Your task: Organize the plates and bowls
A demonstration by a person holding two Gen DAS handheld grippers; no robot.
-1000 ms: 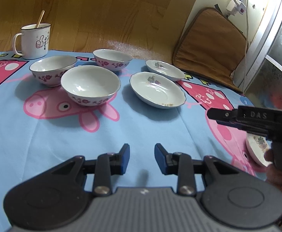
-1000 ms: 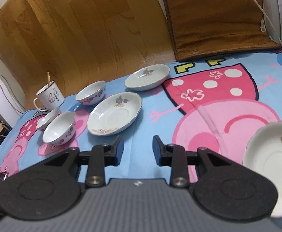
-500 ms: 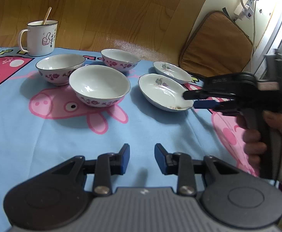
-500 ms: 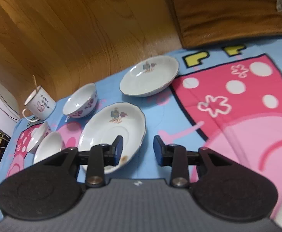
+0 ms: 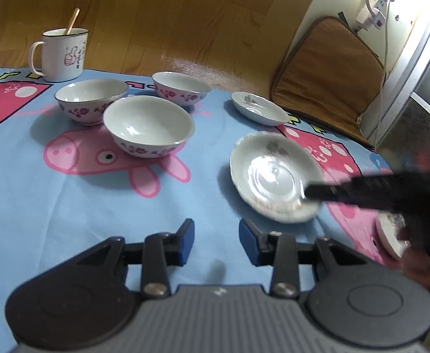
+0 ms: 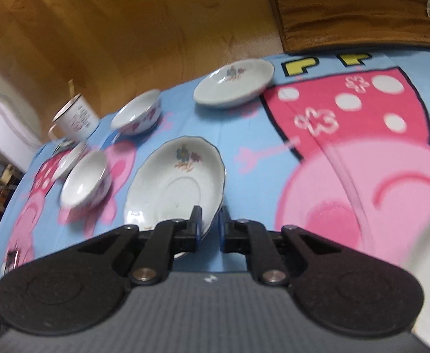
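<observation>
The scalloped plate sits with its near rim between the narrowing, closing jaws of the right gripper, which clamp that edge. A second plate lies well beyond the tips, and three bowls stand off to their left. The left gripper hovers over the blue cloth, opening, nothing between its fingers.

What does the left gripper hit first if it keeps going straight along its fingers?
Probably just the blue cartoon cloth: the left gripper points down at bare fabric, jaws opening with nothing between them. The nearest bowl sits left of that line, the scalloped plate right. Depth is uncertain.
</observation>
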